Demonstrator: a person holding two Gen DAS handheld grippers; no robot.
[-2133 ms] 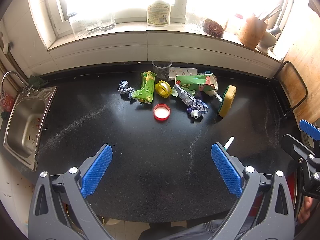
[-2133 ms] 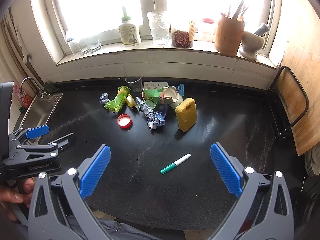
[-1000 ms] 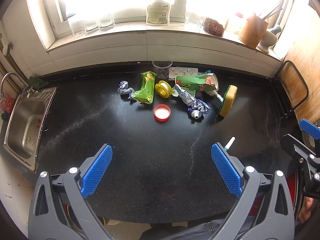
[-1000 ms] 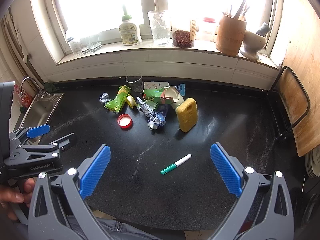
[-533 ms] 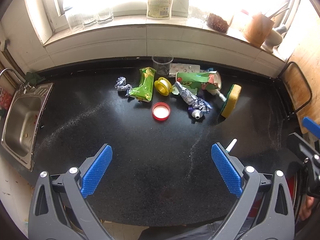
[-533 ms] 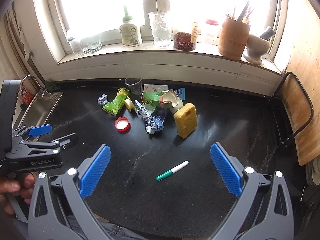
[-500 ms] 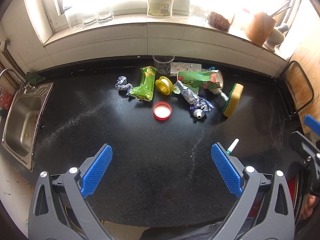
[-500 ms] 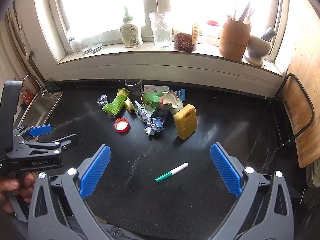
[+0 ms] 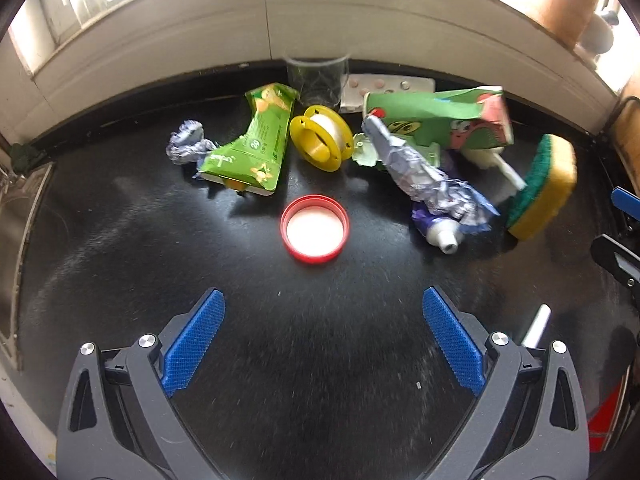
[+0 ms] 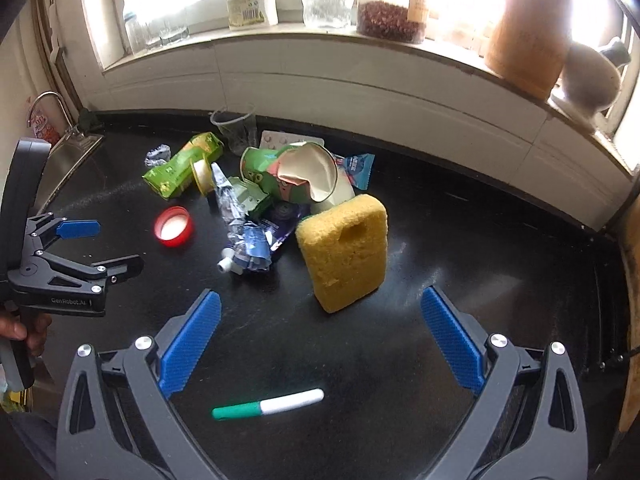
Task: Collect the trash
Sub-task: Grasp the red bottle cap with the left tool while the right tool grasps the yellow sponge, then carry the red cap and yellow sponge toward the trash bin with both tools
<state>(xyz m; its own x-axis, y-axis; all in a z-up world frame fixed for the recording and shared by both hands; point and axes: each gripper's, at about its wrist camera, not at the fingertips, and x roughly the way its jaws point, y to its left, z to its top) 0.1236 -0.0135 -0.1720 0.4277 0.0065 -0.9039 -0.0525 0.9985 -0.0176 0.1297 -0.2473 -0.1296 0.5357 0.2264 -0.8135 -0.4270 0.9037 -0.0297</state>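
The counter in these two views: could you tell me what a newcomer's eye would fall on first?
Most striking is the heap of litter at the back of the black counter: a crushed green cup, a green pouch, a yellow spool and a squeezed tube. A red lid lies alone in front of it, straight ahead of the open left gripper. A yellow sponge leans at the heap's right, and a green marker lies under the open right gripper.
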